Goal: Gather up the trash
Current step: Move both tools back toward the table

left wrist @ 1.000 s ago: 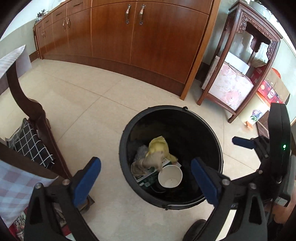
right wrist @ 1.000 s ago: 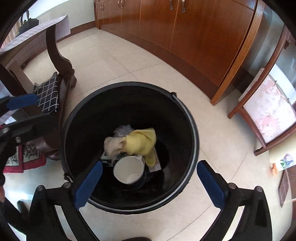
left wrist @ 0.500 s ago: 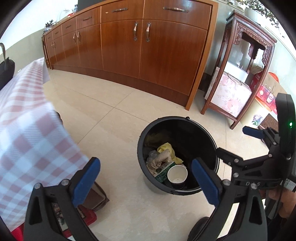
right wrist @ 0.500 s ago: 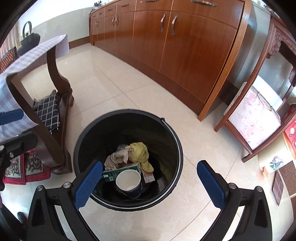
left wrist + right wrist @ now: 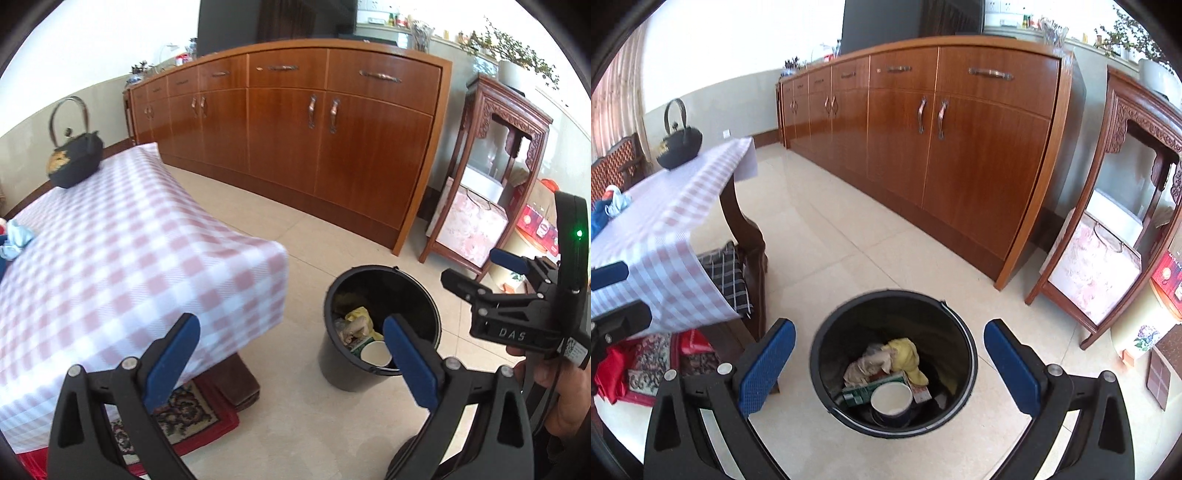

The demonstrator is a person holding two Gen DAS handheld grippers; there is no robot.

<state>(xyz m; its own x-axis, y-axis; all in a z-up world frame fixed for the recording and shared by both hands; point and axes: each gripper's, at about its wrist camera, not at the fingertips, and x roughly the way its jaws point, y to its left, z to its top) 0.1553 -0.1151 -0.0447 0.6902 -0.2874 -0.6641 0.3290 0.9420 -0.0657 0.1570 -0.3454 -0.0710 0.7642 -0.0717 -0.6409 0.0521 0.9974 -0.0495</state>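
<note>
A round black plastic bin (image 5: 894, 363) stands on the glossy cream floor tiles (image 5: 849, 258), between the table (image 5: 110, 240) and the long wooden cabinet (image 5: 960, 147). Inside it lies a heap of trash: a white paper cup (image 5: 891, 399) tipped with its mouth upward, a crumpled yellow wrapper (image 5: 907, 356), a wad of beige paper (image 5: 870, 363) and a flat green carton (image 5: 864, 391) lying just beside the cup.

The right gripper (image 5: 889, 363) hangs above the bin with its blue padded fingers (image 5: 764, 365) spread wide and nothing between them. The left gripper (image 5: 291, 363) is likewise spread wide and empty, over the floor by the table's corner, with the bin to its right. A hand (image 5: 565, 398) grips the handle of the right tool at the edge of the left view.

The table wears a pink and white checked cloth that droops over its corner. A dark round iron kettle (image 5: 74, 162) with a tall hoop handle sits at its far end. At the near left edge lies something blue and pale (image 5: 609, 208), perhaps crumpled cloth; it is too blurred to tell. A patterned red rug (image 5: 177, 413) lies under the table.
</note>
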